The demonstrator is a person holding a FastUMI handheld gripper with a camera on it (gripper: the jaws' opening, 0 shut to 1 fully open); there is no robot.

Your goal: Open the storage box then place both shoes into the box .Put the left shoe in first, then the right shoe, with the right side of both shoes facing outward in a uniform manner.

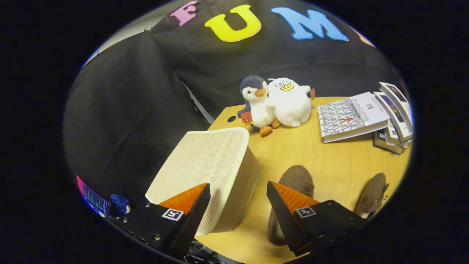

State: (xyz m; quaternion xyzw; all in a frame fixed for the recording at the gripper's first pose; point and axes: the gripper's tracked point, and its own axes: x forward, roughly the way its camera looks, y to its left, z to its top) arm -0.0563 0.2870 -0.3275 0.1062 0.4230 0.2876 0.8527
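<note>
A beige fabric storage box (209, 168) stands on the wooden table (329, 161) with its lid down, just ahead of my left finger. My gripper (238, 192) hangs open above the table, nothing between its fingers. The box's near right corner lies in the gap between the fingertips. A brown suede shoe (295, 179) lies beside the box, partly hidden under my right finger. A second brown shoe (373, 194) lies further right near the table's edge.
Two plush toys, a penguin (256, 104) and a white duck (289, 102), sit at the back of the table. A book (350, 117) leans on a stack of books (394, 121) at the back right. A cable hole (231, 118) is near the back left corner.
</note>
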